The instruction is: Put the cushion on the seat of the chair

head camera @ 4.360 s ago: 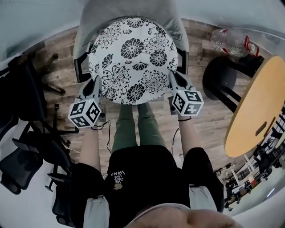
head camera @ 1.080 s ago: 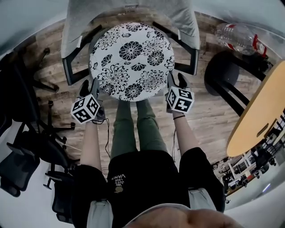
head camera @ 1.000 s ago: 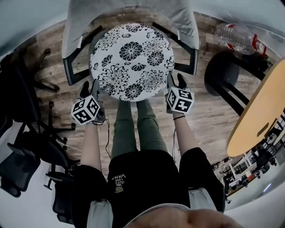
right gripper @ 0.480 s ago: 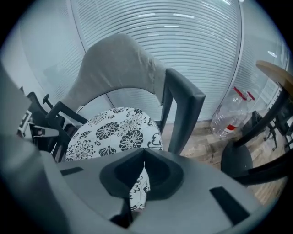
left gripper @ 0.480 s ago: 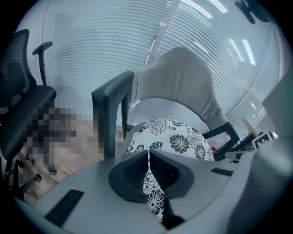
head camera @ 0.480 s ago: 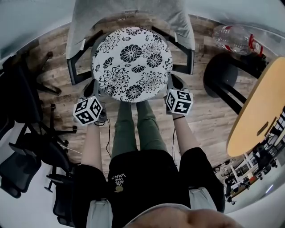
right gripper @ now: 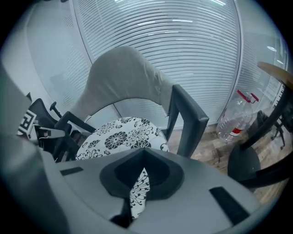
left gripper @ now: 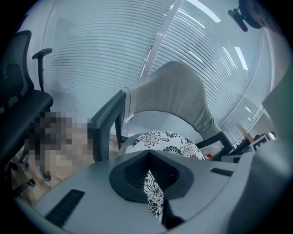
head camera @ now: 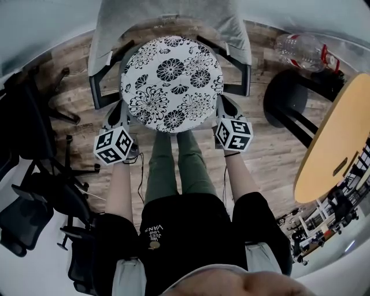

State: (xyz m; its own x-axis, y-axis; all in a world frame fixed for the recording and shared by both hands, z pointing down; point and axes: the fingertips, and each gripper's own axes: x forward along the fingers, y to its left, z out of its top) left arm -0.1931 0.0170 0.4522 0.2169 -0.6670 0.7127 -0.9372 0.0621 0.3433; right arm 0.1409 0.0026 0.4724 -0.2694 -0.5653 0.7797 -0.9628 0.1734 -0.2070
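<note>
Both claws have just snapped closed, and each has a fold of the cushion's near rim pinched in it. The left claw (left gripper: 151,183) has floral fabric squeezed between its jaws, and it's the same deal with the right claw (right gripper: 139,185). Ahead of them the cushion (head camera: 171,75) spreads out over the seat of the chair (head camera: 115,34), tucked between the two armrests (head camera: 247,78). The left claw is on its near-left edge, the right claw is on its near-right edge, and the backrest (head camera: 173,14) is just beyond the far rim. I honestly can't tell if the cushion is lying flat on the seat or if the near side is held a bit off it. My read is that this is the placing step and it's basically at the end, so the grip looks more like a position tweak than a carry. For the next move, both claws need to travel together, get the cushion centred between the armrests, lower it flat, then let go at the same time so it doesn't skew to one side.
</note>
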